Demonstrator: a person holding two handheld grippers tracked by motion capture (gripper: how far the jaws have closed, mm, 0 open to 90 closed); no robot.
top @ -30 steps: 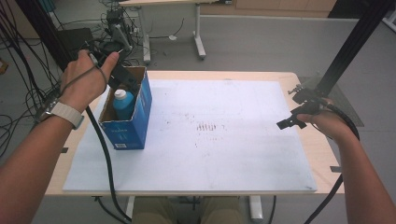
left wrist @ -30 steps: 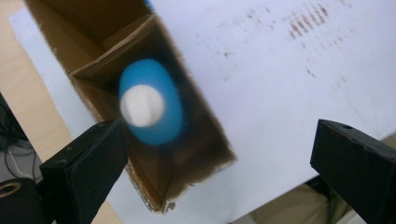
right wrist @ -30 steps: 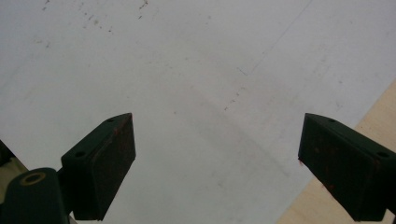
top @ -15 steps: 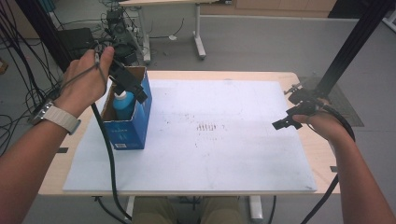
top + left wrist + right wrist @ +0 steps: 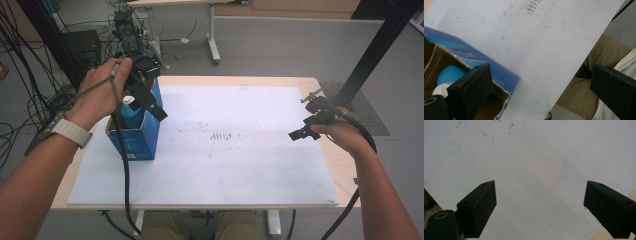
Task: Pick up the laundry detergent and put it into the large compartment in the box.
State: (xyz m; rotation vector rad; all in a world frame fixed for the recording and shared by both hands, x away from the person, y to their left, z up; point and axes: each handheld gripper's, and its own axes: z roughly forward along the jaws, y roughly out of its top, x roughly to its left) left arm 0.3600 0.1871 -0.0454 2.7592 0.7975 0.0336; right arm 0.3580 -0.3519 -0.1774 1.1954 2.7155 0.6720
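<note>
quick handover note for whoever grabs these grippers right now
Left gripper: open, empty, over the right wall of the open blue cardboard box at the table's left.
Right gripper: open, empty, above the white sheet near its right edge.
White bottle with a blue cap stands inside the box.
Done: nothing gripped yet.
Left: probably reach into the box for the bottle.

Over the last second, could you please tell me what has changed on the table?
The left gripper came down from behind the blue box to its open top, over the bottle inside; its jaws are open and hold nothing. The right gripper drifted slightly inward over the white mat, open and empty. The box and bottle stayed where they were.
</note>
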